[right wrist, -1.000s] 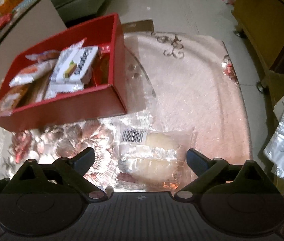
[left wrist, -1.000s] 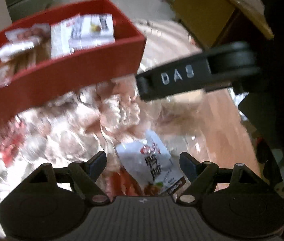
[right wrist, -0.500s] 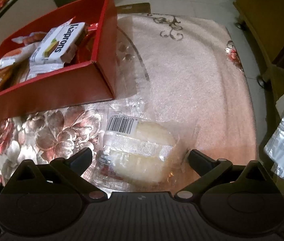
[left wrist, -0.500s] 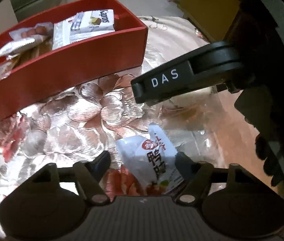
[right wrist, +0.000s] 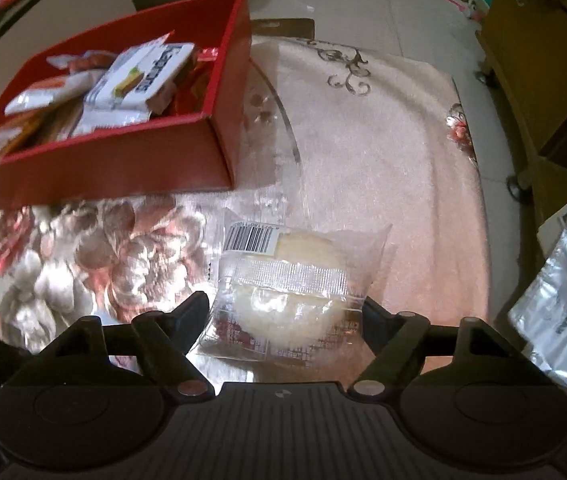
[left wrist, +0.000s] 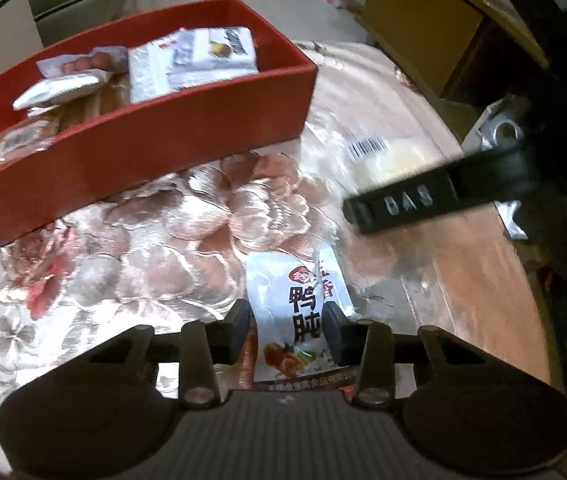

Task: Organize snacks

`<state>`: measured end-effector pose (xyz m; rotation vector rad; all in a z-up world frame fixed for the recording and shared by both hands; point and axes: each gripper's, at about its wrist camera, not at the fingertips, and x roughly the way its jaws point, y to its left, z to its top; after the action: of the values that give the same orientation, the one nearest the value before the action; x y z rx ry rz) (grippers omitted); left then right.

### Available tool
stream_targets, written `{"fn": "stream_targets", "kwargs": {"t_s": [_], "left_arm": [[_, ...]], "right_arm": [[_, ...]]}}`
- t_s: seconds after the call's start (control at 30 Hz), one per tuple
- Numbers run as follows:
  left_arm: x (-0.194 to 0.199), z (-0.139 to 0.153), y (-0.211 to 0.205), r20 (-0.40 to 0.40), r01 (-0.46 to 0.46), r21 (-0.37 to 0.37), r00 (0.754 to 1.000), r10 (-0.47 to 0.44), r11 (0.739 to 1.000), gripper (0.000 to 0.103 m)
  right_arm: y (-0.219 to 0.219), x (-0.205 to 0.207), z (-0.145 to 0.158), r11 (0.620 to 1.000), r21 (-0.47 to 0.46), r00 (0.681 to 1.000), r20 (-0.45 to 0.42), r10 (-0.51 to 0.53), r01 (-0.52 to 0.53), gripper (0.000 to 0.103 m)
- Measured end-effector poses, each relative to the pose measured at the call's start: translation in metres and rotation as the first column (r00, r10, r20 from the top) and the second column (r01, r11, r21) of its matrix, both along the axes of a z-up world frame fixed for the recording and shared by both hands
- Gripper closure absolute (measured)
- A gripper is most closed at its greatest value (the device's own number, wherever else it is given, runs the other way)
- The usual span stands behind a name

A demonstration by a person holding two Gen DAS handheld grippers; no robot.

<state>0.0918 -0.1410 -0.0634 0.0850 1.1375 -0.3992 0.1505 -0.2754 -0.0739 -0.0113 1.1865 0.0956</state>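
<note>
Closing since before, the left hand-held gripper [left wrist: 286, 326] now pinches the glossy white pouch [left wrist: 297, 312]; the right hand-held gripper [right wrist: 285, 312] stands apart around the clear-wrapped round bun [right wrist: 287, 280] on the desk [right wrist: 383, 168].

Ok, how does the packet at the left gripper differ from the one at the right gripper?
The white foil packet is opaque, narrow, printed with bold black characters; the clear bun packet is see-through, wider, showing a pale round bun and a barcode. The left gripper has its fingers pressed against the white foil packet; the right gripper stands wider around the clear bun packet. Both lie on the floral tablecloth, outside the red box.
</note>
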Motion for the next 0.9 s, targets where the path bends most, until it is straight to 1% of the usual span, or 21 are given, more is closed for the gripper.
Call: {"fn": "stream_targets", "kwargs": {"t_s": [0.2, 0.3, 0.37, 0.4, 0.43, 0.47, 0.5, 0.53, 0.6, 0.63, 0.7, 0.73, 0.77, 0.8, 0.9], "left_arm": [[-0.002, 0.013, 0.030, 0.005, -0.057, -0.031, 0.998, 0.057, 0.998, 0.069], [-0.001, 0.012, 0.036, -0.014, -0.062, -0.055, 0.998, 0.061, 0.997, 0.069], [-0.002, 0.010, 0.034, -0.025, -0.060, -0.069, 0.998, 0.059, 0.996, 0.065], [-0.001, 0.010, 0.031, -0.029, -0.056, -0.080, 0.998, 0.054, 0.995, 0.059], [-0.002, 0.010, 0.027, -0.031, -0.057, -0.089, 0.998, 0.055, 0.994, 0.050], [-0.001, 0.010, 0.023, -0.033, -0.065, -0.096, 0.998, 0.062, 0.993, 0.046], [0.000, 0.009, 0.019, -0.033, -0.074, -0.104, 0.997, 0.071, 0.992, 0.039], [0.001, 0.009, 0.015, -0.035, -0.077, -0.110, 0.997, 0.073, 0.991, 0.036], [0.007, 0.003, 0.006, -0.056, -0.090, -0.108, 0.995, 0.084, 0.990, 0.033], [0.009, 0.000, 0.003, -0.067, -0.104, -0.100, 0.993, 0.098, 0.989, 0.030], [0.014, -0.013, 0.000, -0.094, -0.140, -0.072, 0.987, 0.133, 0.988, 0.029], [0.014, -0.014, -0.001, -0.074, -0.139, -0.078, 0.988, 0.133, 0.987, 0.026], [0.012, -0.014, -0.004, -0.048, -0.143, -0.052, 0.989, 0.140, 0.988, 0.027], [0.012, -0.015, -0.006, -0.037, -0.139, -0.029, 0.990, 0.138, 0.990, 0.031], [0.007, -0.013, -0.003, 0.000, -0.129, 0.011, 0.992, 0.129, 0.992, 0.055]], "right_arm": [[0.006, -0.014, 0.014, 1.000, 0.023, 0.999, 0.030, 0.016, -0.017, 0.024], [0.013, -0.021, 0.016, 0.999, 0.028, 0.999, 0.040, 0.037, -0.038, 0.024], [0.015, -0.023, 0.016, 0.999, 0.027, 0.998, 0.038, 0.042, -0.043, 0.024], [0.015, -0.024, 0.017, 0.999, 0.026, 0.999, 0.039, 0.038, -0.039, 0.024], [0.013, -0.023, 0.020, 0.999, 0.028, 0.999, 0.046, 0.029, -0.030, 0.024], [0.010, -0.023, 0.022, 0.999, 0.034, 0.998, 0.055, 0.018, -0.020, 0.024], [0.008, -0.021, 0.026, 0.999, 0.045, 0.998, 0.068, 0.006, -0.009, 0.024], [0.005, -0.020, 0.029, 0.998, 0.056, 0.997, 0.081, -0.004, 0.000, 0.024], [0.000, -0.018, 0.034, 0.997, 0.072, 0.994, 0.103, -0.023, 0.015, 0.024], [-0.002, -0.017, 0.036, 0.997, 0.076, 0.993, 0.110, -0.029, 0.021, 0.024], [-0.007, -0.014, 0.037, 0.996, 0.083, 0.992, 0.117, -0.042, 0.033, 0.024], [-0.009, -0.013, 0.037, 0.996, 0.086, 0.992, 0.117, -0.044, 0.034, 0.024], [-0.010, -0.012, 0.037, 0.996, 0.086, 0.992, 0.116, -0.044, 0.034, 0.024], [-0.010, -0.012, 0.036, 0.996, 0.083, 0.993, 0.115, -0.042, 0.032, 0.024], [-0.008, -0.010, 0.036, 0.996, 0.082, 0.993, 0.111, -0.032, 0.023, 0.024]]}}
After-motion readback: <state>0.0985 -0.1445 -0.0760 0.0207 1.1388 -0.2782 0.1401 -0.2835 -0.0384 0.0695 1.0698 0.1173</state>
